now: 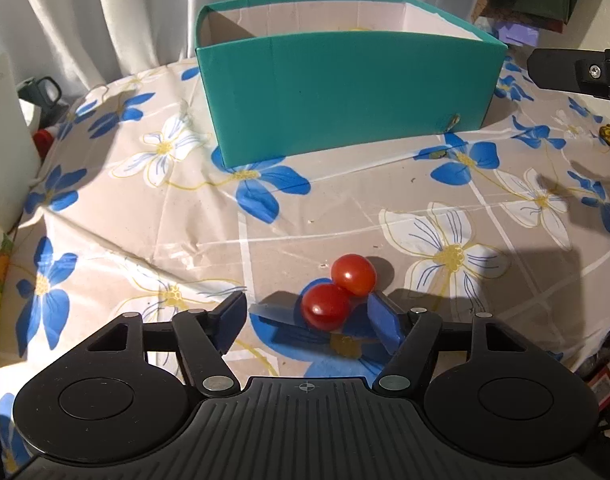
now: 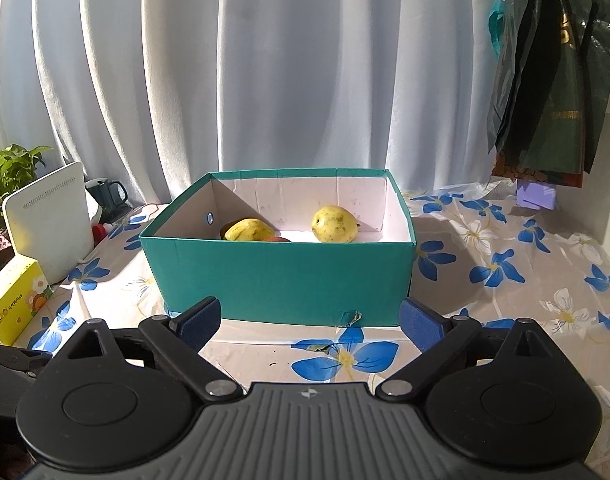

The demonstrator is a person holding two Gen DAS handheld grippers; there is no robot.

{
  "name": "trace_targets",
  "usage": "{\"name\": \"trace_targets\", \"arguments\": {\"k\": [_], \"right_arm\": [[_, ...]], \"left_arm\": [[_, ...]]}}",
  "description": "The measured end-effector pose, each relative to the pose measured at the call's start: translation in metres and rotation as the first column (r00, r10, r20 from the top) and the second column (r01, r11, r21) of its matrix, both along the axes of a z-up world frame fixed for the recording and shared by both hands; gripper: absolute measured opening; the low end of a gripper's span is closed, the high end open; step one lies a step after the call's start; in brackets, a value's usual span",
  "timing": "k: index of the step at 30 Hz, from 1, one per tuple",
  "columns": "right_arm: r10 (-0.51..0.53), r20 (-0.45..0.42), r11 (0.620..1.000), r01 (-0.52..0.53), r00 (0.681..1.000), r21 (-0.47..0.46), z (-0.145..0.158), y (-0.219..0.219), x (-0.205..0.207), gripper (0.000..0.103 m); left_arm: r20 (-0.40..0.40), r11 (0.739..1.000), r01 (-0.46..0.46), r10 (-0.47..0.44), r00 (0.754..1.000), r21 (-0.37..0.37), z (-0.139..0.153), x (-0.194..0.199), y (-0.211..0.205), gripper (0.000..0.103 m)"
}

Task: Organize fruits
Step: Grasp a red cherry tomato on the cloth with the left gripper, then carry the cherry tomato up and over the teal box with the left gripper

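Two small red tomatoes lie touching on the floral tablecloth (image 1: 153, 240). The near tomato (image 1: 324, 306) sits between the blue pads of my left gripper (image 1: 309, 320), closer to the right pad; neither pad presses on it, so the gripper is open. The far tomato (image 1: 353, 273) lies just beyond the fingertips. Behind them stands a teal box (image 1: 345, 92). My right gripper (image 2: 309, 320) is open and empty in front of the teal box (image 2: 277, 276). Inside are two yellow fruits (image 2: 249, 231) (image 2: 334, 224), and a red fruit (image 2: 279, 239) peeks over the front wall.
A white upright device (image 2: 49, 220), a yellow carton (image 2: 13, 300), a dark mug (image 2: 107, 194) and a plant (image 2: 9, 168) crowd the table's left edge. Dark bags (image 2: 553, 80) hang at the right. A white curtain (image 2: 285, 60) hangs behind.
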State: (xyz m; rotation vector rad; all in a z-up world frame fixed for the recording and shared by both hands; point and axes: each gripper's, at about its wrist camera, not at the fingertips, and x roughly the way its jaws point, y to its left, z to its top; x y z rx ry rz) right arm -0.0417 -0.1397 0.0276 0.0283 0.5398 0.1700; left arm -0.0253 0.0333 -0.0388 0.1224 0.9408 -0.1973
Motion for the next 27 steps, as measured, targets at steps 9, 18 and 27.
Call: {"name": "trace_targets", "arguments": {"k": [9, 18, 27], "right_arm": [[0.004, -0.012, 1.0, -0.004, 1.0, -0.011, -0.002, 0.004, 0.0, 0.096], [0.014, -0.015, 1.0, -0.014, 1.0, -0.024, -0.003, 0.01, 0.001, 0.096], [0.05, -0.049, 0.997, -0.053, 0.998, -0.057, -0.013, 0.025, 0.004, 0.096]], "left_arm": [[-0.021, 1.0, 0.024, -0.024, 0.999, -0.002, -0.006, 0.006, -0.003, 0.058], [-0.026, 0.999, 0.009, -0.01, 1.0, -0.041, 0.0, 0.008, 0.004, 0.03], [0.071, 0.993, -0.067, 0.074, 0.995, -0.1, 0.051, 0.005, 0.02, 0.031]]}}
